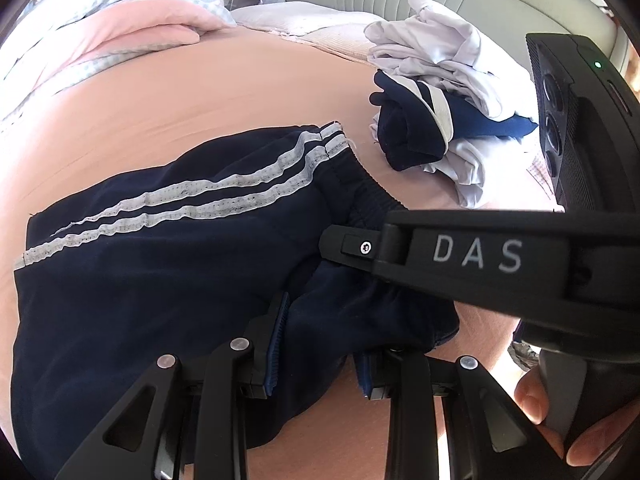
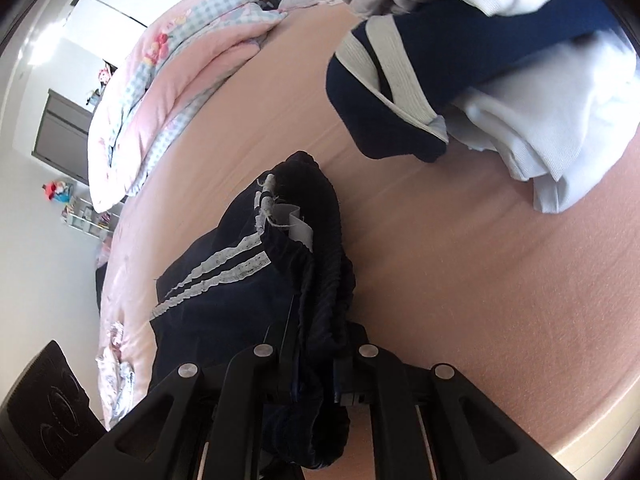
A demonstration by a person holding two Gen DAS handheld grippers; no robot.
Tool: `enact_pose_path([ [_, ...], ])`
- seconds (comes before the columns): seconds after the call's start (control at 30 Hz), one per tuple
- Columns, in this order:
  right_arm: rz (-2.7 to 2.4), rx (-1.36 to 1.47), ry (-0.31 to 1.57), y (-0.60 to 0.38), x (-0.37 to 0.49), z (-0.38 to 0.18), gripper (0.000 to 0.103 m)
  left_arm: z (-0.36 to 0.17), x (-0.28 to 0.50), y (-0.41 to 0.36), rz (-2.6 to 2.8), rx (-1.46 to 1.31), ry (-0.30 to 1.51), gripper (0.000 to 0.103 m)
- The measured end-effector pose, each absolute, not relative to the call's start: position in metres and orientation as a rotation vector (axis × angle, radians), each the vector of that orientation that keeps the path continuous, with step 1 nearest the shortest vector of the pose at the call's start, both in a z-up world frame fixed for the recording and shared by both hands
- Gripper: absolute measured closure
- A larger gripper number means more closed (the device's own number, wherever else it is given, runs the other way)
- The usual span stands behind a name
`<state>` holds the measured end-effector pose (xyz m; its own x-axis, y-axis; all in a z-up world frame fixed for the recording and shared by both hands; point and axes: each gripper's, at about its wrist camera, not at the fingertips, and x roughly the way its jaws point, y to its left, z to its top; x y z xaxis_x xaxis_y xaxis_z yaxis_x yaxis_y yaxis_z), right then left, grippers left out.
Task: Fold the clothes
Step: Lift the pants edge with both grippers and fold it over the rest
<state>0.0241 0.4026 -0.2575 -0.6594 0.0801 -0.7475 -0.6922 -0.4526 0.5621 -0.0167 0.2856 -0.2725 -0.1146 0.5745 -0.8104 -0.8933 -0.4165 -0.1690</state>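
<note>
Pinching the navy shorts (image 1: 160, 280) at the waistband, both the left gripper (image 1: 320, 348) and right gripper (image 2: 316, 364) hold cloth above the bed (image 1: 200, 88).

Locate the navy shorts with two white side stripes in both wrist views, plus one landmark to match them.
Left wrist: the navy shorts with two white side stripes fill the lower left, waistband running under the left tongs.
Right wrist: the same shorts hang at centre bottom, bunched between the right tongs.
Shared landmark: the pile of white and navy clothes, upper right in both.
</note>
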Motion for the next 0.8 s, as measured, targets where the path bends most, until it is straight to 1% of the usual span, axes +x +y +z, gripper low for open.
enact_pose_path([
  [0.17,2.167,-0.923,1.163,0.402,0.022,-0.25,0.095,-0.271,-0.024,0.276,1.774,-1.029,0.37,0.077],
  [0.27,2.187,-0.933,1.083,0.398,0.018,-0.241,0.095,-0.27,-0.03,0.267,1.8,-1.023,0.284,0.077],
  [0.37,2.215,-0.941,1.006,0.393,0.012,-0.23,0.095,-0.252,0.011,0.273,1.808,-1.013,0.21,0.078],
  [0.5,2.256,-0.942,0.952,0.385,0.006,-0.215,0.095,-0.256,0.008,0.28,1.798,-1.017,0.139,0.079],
  [0.7,2.312,-0.944,0.887,0.373,-0.003,-0.196,0.095,-0.256,0.023,0.266,1.791,-1.024,-0.01,0.079],
  [0.8,2.351,-0.964,0.81,0.363,-0.013,-0.185,0.095,-0.25,0.019,0.254,1.793,-1.022,-0.097,0.079],
])
